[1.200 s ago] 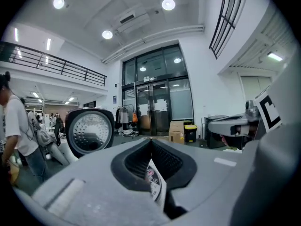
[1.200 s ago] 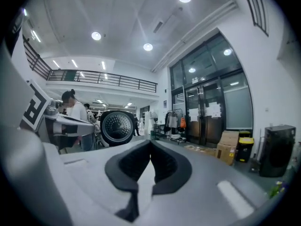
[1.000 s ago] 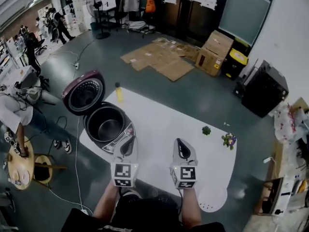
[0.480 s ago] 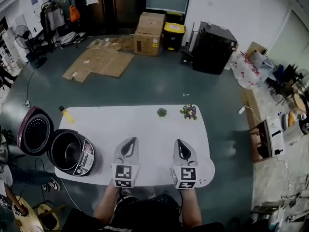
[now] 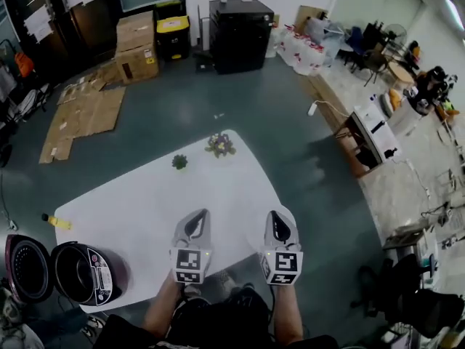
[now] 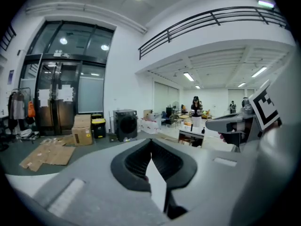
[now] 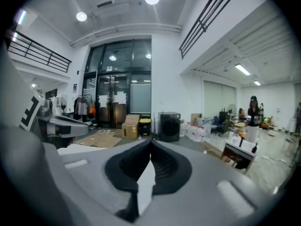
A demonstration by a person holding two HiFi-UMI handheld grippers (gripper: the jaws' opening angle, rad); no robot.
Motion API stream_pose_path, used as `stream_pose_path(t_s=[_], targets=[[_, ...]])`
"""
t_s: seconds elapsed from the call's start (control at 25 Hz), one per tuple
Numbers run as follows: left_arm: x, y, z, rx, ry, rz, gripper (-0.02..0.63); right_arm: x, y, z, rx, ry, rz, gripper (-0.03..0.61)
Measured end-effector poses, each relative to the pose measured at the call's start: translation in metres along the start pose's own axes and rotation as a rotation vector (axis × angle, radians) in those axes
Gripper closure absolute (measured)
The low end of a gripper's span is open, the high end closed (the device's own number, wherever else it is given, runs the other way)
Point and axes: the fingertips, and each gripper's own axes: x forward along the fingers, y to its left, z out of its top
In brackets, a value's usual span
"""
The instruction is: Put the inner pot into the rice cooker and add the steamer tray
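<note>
White and broad, the surface (image 5: 138,206) is carrying the rice cooker (image 5: 91,275) at its near left corner, with the lid (image 5: 25,267) hanging open at the cooker's left. The left hand-held gripper (image 5: 195,220) and the right hand-held gripper (image 5: 279,224) are hovering side by side over the near side, well apart from the cooker. Both are keeping their jaws pressed together on nothing. A small green plant (image 5: 179,161) and a flowering plant (image 5: 220,145) are sitting near the far edge.
</note>
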Motion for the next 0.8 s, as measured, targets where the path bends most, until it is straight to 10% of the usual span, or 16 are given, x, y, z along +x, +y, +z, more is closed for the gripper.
stream_pose_path(t_s=[0.56,0.8], targets=[[0.073,-0.133,-0.092,0.039,0.232,-0.290,0.594,-0.060,-0.113,-0.127,0.129,0.187,-0.279,0.572],[0.080,-0.159,-0.151,-0.001,0.381,-0.369,0.409,-0.067,-0.117,-0.193,0.203,0.331,-0.274,0.427]])
